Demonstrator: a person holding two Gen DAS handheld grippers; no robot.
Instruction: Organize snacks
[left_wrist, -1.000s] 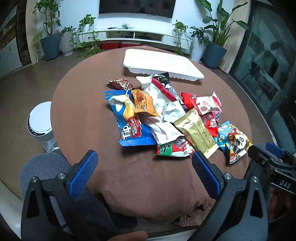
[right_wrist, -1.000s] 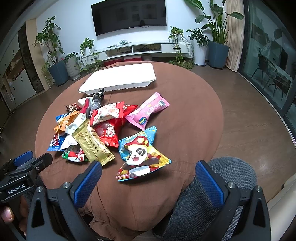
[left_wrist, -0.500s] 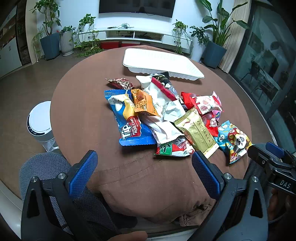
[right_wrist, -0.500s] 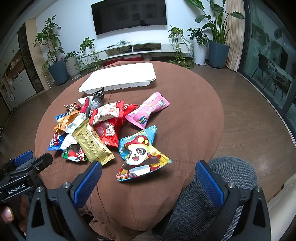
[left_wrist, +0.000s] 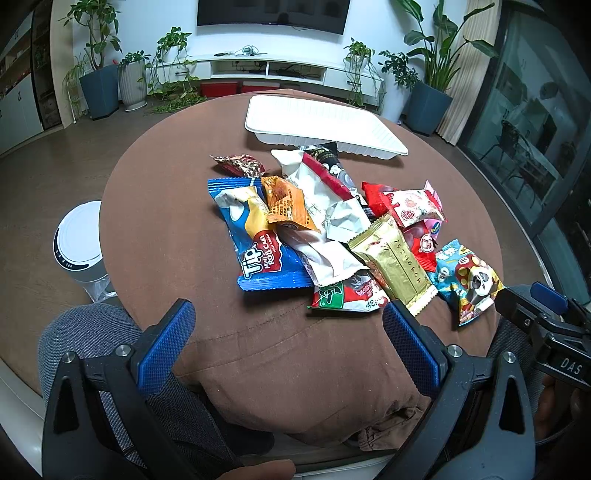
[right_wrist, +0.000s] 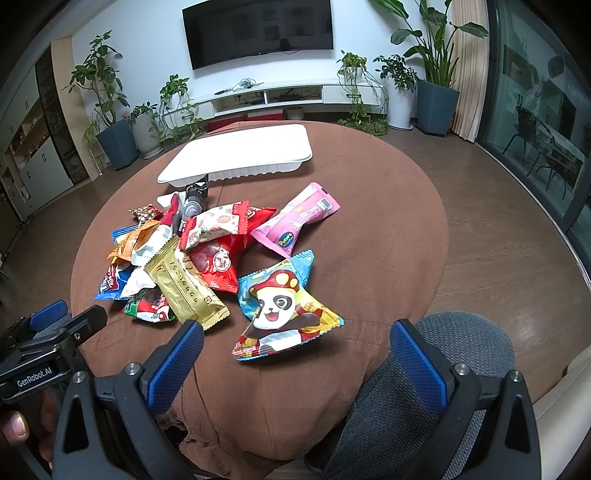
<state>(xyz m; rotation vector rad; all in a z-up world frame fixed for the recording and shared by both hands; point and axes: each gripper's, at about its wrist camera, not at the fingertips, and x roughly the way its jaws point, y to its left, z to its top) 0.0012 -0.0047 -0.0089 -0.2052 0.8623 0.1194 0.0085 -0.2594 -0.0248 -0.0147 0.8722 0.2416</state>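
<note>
Left gripper (left_wrist: 288, 332), right gripper (right_wrist: 295, 350): jaws apart, empty; snack pile (left_wrist: 332, 232) and white tray (left_wrist: 321, 125) ahead on counter (left_wrist: 159, 206).

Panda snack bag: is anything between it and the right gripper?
No. The panda snack bag lies at the pile's near edge, just ahead of the open right gripper. Only bare brown tablecloth lies between them.
</note>
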